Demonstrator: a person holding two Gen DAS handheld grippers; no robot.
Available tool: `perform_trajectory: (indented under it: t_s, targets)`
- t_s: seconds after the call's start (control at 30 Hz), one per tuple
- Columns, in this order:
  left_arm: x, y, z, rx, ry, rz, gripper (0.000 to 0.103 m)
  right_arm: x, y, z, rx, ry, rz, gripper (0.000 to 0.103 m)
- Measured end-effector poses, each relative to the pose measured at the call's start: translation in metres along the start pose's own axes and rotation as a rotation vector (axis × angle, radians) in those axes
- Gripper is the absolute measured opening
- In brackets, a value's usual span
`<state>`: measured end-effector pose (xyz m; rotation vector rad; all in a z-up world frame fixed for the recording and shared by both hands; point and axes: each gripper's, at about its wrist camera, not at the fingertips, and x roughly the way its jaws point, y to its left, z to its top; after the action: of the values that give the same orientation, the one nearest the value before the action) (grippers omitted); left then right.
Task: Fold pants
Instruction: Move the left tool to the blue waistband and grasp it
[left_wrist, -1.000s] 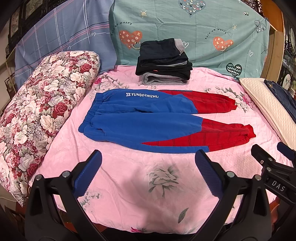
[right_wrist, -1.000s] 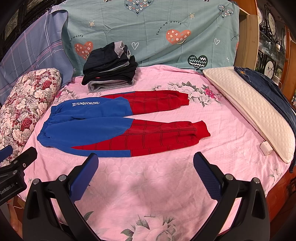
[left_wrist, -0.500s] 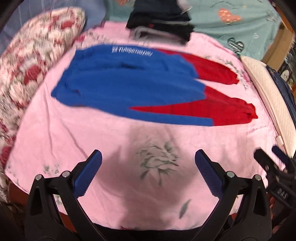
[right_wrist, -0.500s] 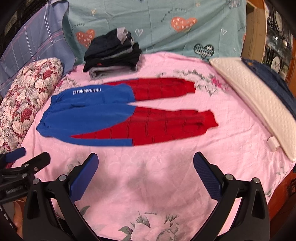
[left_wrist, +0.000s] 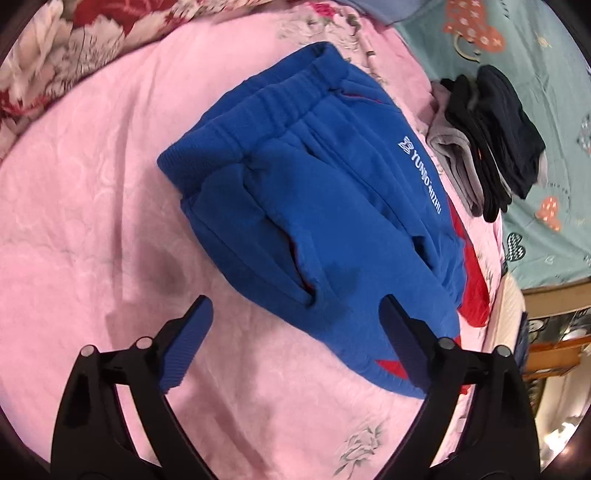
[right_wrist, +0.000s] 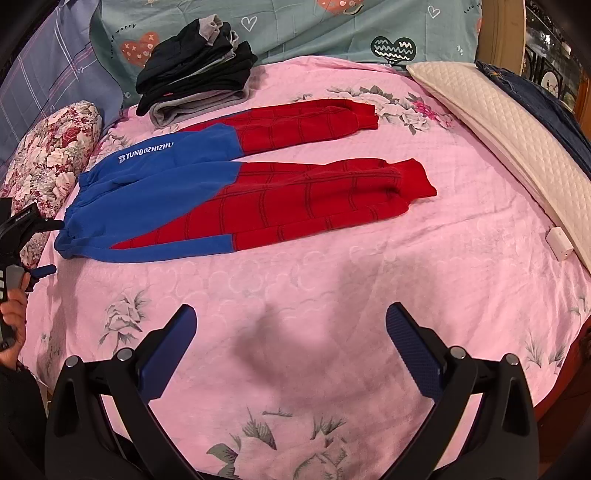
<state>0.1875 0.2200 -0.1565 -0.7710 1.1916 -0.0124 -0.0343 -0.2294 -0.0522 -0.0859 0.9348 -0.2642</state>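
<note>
Just ahead of closing L claw (left_wrist: 295, 325): pants (left_wrist: 314, 206).

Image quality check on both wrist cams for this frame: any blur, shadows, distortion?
Left wrist view: mild motion smear on the floral pillow at the top edge, a dark shadow on the pants ahead of the left gripper, whose jaws are closing with nothing between them. Right wrist view: sharp; a soft shadow on the pink bedspread ahead of the right gripper; strong fisheye bowing in both.

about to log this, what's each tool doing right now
left tool: jaws closing, nothing gripped, over the pants waistband end.
right tool: open, empty, above the pink bedspread.
</note>
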Motion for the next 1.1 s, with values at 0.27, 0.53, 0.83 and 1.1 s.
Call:
perform_trajectory:
  t_s: [0.27,0.53,0.83,1.1]
  targets:
    - [0.027,0.014,0.031,-0.063,0.01,-0.052,0.01,0.007,-0.013,0.007,0.022,0.014,-0.027,0.102]
    - [0.007,0.023,0.012,-0.039,-0.119,-0.051,0.004,0.014,-0.082,0.042,0.188,0.098,0.116,0.102]
    - [-0.001,0.037,0.006,-0.03,-0.124,-0.071,0.004,0.096,-0.148,0.097,0.39,0.256,0.097,0.102]
    - [0.013,0.031,0.01,0.004,-0.122,-0.03,0.004,0.12,-0.139,0.108,0.371,0.105,0.091,0.042]
